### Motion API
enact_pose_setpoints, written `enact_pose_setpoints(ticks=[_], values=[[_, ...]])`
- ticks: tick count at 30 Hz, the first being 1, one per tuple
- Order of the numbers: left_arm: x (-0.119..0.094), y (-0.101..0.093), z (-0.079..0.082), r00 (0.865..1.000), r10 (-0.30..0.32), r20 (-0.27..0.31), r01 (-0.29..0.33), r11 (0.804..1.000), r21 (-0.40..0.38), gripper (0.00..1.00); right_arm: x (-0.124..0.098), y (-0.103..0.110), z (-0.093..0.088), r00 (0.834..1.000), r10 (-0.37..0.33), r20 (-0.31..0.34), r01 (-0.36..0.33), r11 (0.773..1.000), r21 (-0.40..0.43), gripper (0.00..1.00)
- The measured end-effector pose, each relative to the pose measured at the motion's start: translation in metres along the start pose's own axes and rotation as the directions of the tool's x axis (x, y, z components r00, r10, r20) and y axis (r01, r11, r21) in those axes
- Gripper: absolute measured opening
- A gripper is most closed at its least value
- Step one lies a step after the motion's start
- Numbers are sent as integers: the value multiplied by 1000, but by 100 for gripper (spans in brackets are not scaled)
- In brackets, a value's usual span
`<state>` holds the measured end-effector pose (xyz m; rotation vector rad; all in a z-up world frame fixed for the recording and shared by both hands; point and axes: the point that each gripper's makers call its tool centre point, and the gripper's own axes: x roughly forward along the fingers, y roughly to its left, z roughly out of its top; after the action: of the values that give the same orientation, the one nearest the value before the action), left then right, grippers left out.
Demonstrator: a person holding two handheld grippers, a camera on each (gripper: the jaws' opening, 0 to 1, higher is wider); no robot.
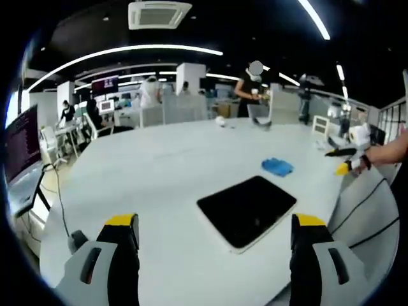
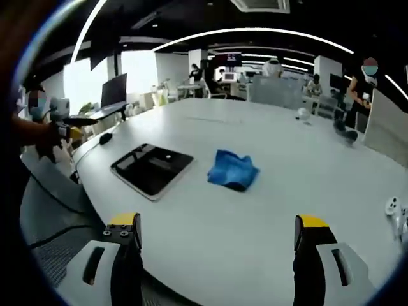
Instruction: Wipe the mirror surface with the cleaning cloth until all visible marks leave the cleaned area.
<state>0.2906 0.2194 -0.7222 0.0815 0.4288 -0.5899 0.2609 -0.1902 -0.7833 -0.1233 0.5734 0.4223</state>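
Judging from how things lie, the wiping has not begun: the cleaning cloth (image 2: 233, 170) sits crumpled on the white table (image 2: 268, 210), untouched by either tool, and the mirror (image 2: 152, 167) lies flat beside it with nothing resting on its dark face. Taking the mirror as the landmark, the cloth lies just beside it, apart from its edge, on the side away from the table's near rim in the left gripper view, where the mirror (image 1: 247, 209) and cloth (image 1: 277, 167) show the same gap. No marks can be made out on the mirror surface at this sharpness, so the amount of cleaning owed cannot be assessed. The right hand-held gripper (image 2: 217, 245) hangs with its jaws spread wide and nothing between them, short of the cloth and to the cloth side of the mirror, well apart from both. The left hand-held gripper (image 1: 215, 239) is likewise spread and empty, facing the mirror's near corner without touching it. Remaining work, as judged: take up the cloth, carry it onto the mirror, and wipe the whole face. Both task things lie on the table well inside its edge.
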Motion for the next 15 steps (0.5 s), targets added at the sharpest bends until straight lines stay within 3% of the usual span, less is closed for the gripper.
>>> enact_pose_setpoints(ticks=[15], values=[[4, 0, 0, 1000, -8, -8, 8, 1000, -12, 100, 4, 5, 0, 1000, 10, 1, -10, 1000, 20, 100]])
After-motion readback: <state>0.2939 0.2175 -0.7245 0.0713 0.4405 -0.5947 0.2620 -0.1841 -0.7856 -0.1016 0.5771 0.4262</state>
